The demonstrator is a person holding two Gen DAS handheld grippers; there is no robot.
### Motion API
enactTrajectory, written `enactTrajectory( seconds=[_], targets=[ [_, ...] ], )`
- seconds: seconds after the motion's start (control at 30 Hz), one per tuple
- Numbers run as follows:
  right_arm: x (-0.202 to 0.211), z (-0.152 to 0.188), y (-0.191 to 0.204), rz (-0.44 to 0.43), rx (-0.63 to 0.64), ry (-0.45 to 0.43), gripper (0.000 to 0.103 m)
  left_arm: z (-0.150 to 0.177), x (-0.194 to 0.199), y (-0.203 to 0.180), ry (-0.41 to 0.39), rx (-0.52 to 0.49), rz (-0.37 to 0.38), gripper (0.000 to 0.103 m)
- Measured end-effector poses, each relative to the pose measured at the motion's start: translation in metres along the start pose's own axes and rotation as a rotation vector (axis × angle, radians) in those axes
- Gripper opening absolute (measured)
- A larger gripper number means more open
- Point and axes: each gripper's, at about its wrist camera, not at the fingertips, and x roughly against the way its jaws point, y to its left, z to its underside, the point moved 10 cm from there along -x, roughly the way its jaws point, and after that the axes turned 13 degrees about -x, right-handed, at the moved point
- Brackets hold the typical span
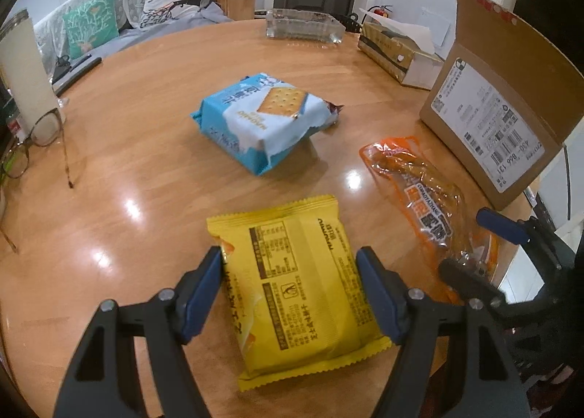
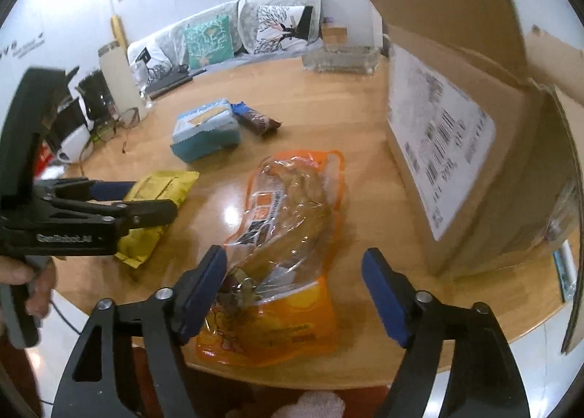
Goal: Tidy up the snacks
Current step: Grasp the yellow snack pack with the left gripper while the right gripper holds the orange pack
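A yellow snack packet [image 1: 299, 290] lies back side up near the front of the round wooden table [image 1: 146, 162], and my left gripper [image 1: 290, 261] is shut on it, a pad pressing each side edge. The right wrist view shows that same left gripper [image 2: 155, 197] holding the yellow packet [image 2: 164, 180]. An orange and clear snack bag [image 2: 288, 221] lies lengthwise between the fingers of my right gripper [image 2: 294, 264], which stands open, its right pad well clear of the bag. From the left wrist camera, the right gripper [image 1: 467, 244] sits at the near end of the orange bag [image 1: 419, 191].
A blue cracker pack [image 1: 266, 118] lies mid-table with a dark brown snack [image 2: 257, 120] behind it. An open cardboard box [image 1: 511, 89] stands at the right. A tissue box [image 1: 394, 53] and glass tray [image 1: 304, 25] sit at the back. Eyeglasses [image 1: 40, 137] lie at the left.
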Motion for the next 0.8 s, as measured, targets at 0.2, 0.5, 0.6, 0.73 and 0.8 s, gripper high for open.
enactTrajectory(
  seconds=[0.2,0.5,0.6,0.73,0.8],
  targets=[
    [-0.008,0.004,0.013,0.044,0.070,-0.015,0.084,0.001,0.001,-0.001,-0.014,-0.010,0.002,0.071],
    [-0.002,0.002,0.008,0.015,0.089,-0.040,0.058,0.003,0.003,0.003,-0.024,-0.009,0.004,0.071],
    [0.000,0.002,0.010,-0.018,0.085,-0.032,0.058,0.003,0.004,0.006,-0.025,-0.004,0.002,0.071],
    [0.006,-0.001,0.015,-0.038,0.097,-0.052,0.058,0.001,0.007,0.008,-0.034,-0.002,-0.008,0.071],
    [0.010,-0.003,0.018,-0.050,0.095,-0.060,0.058,0.000,0.009,0.008,-0.047,0.000,-0.007,0.071]
  ],
)
